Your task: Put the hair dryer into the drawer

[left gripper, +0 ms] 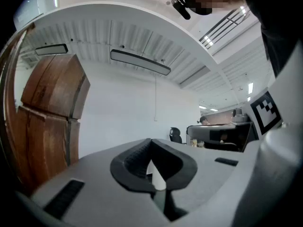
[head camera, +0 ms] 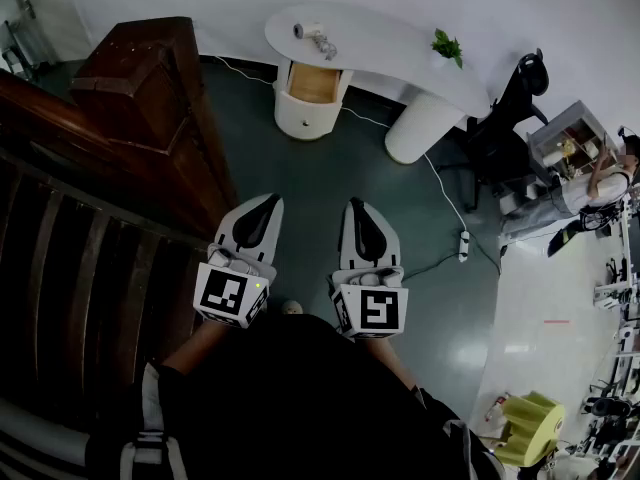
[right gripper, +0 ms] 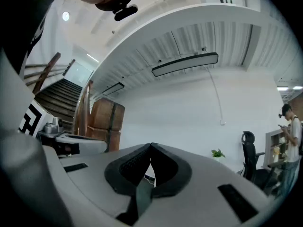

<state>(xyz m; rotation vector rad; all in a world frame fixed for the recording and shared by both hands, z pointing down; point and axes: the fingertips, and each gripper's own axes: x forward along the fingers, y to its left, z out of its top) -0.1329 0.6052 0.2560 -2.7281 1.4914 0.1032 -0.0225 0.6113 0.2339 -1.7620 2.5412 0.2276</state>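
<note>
Nearest first: left gripper [head camera: 270,202] and right gripper [head camera: 355,205] sit side by side, well short of the white desk [head camera: 400,53], both aimed twd it. Each is a smooth pale shell w/ black ribbed pads. Left jaws are pressed tip to tip, nothing betw them; right jaws the same, closed and empty.

The floor [head camera: 330,178] betw them and the desk is dark teal, matte. A thin white cable [head camera: 440,183] runs from the desk's right pedestal to a power strip [head camera: 463,245] on the floor, nearer than the desk.

Left of the desk is a dark wood stair post [head camera: 150,88], blocky and glossy, w/ railing.

Now the desk: curved top, rounded white pedestals. The hair dryer [head camera: 314,38], pale, barrel-and-handle shape, lies on the desk's left end. Directly under it the drawer [head camera: 313,84] is pulled open, light wood inside, in the round left pedestal. A small green plant [head camera: 446,45] stands on the desk's right part. A black office chair [head camera: 510,118] is just right of the desk, and a person [head camera: 600,183] stands beyond it.
</note>
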